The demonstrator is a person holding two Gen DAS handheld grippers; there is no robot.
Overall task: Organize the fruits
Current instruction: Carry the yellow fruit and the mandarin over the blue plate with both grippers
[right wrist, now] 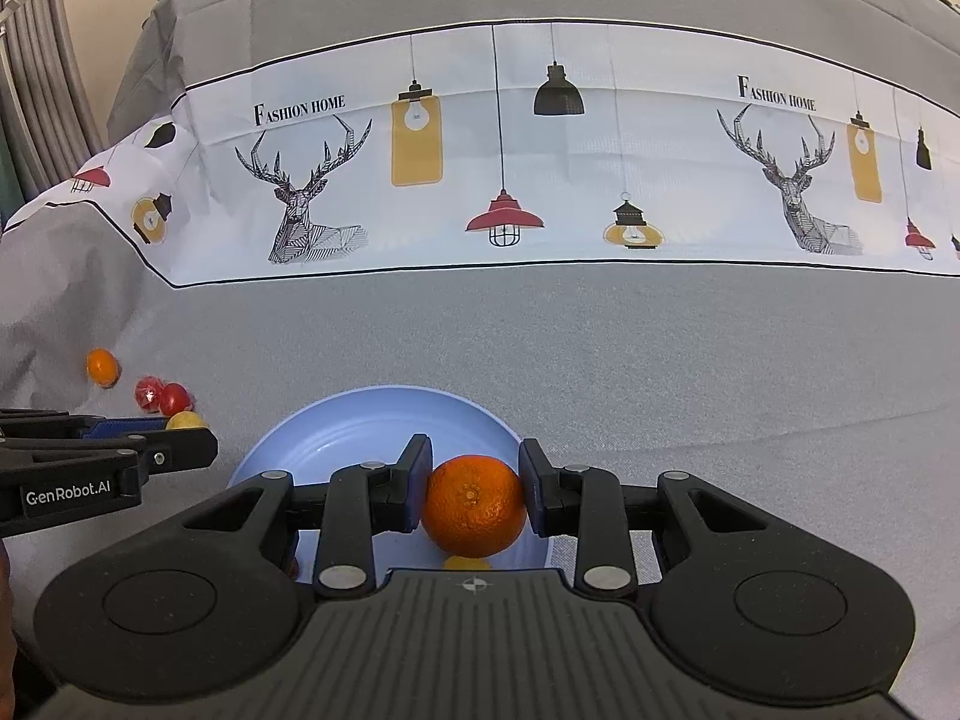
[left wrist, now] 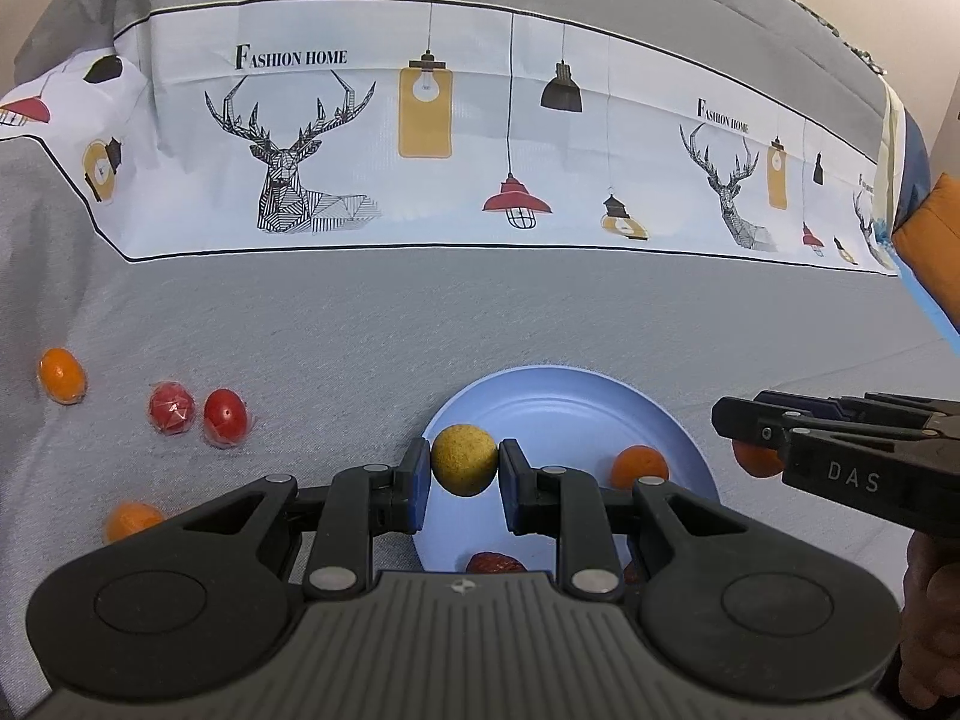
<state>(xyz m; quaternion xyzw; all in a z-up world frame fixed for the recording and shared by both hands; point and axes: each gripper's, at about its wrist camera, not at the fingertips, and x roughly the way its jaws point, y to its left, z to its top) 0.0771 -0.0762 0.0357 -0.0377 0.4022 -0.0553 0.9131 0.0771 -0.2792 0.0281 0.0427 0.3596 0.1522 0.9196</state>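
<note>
My left gripper [left wrist: 465, 468] is shut on a round yellow fruit [left wrist: 465, 450], held over the left rim of a light blue plate [left wrist: 558, 408]. On the plate lie a small orange fruit [left wrist: 639, 467] and a dark red fruit [left wrist: 495, 564], partly hidden by the gripper body. My right gripper [right wrist: 475, 471] is shut on an orange mandarin [right wrist: 474, 516] above the same plate [right wrist: 360, 426]. In the left wrist view the right gripper [left wrist: 738, 426] comes in from the right with the mandarin [left wrist: 757, 465] under its fingers. The left gripper [right wrist: 192, 444] shows at the left edge of the right wrist view.
Loose fruits lie on the grey cloth left of the plate: an orange one [left wrist: 60, 375], two red ones [left wrist: 172, 408] [left wrist: 225, 417] and another orange one [left wrist: 132, 519]. A white printed band [left wrist: 480, 150] crosses the cloth behind. An orange cushion [left wrist: 930, 240] sits far right.
</note>
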